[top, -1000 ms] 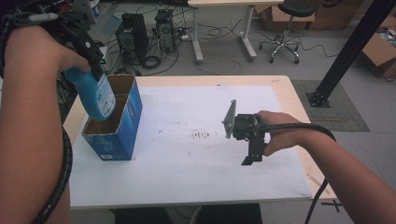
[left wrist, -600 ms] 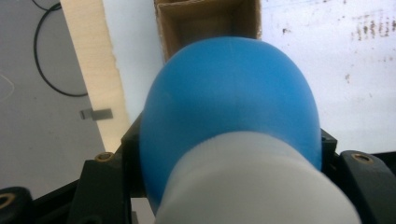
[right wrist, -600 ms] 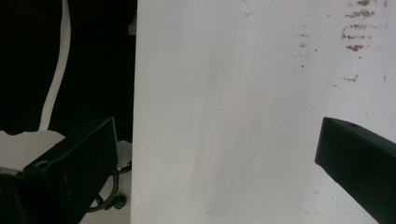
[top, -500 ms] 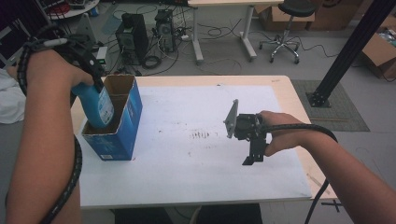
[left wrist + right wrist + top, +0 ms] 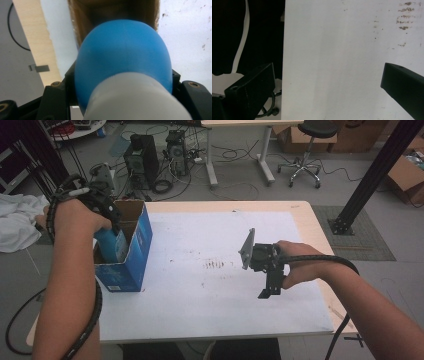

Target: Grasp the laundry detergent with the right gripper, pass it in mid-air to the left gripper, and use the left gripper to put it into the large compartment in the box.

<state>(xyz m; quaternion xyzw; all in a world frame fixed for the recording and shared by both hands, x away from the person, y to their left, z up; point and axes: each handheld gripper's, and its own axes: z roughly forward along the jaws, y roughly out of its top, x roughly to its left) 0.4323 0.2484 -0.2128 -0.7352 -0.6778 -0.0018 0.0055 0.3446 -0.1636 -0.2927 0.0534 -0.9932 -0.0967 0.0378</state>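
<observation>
White, lightly stained table covering (image 5: 200, 295) supports an open blue cardboard box (image 5: 131, 265). Left gripper (image 5: 102, 212) clamps a smooth, rounded blue bottle (image 5: 122, 55) above the box interior. Right gripper (image 5: 267, 280) hovers, jaws wide, empty.

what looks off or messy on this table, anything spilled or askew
Nothing spilled or toppled. The white table cover carries a patch of small brown smudges near its middle, seemingly old marks. The blue plastic bottle, clamped in the left claw, sits partly inside the open blue cardboard box. The right claw hangs open over bare cover.
</observation>
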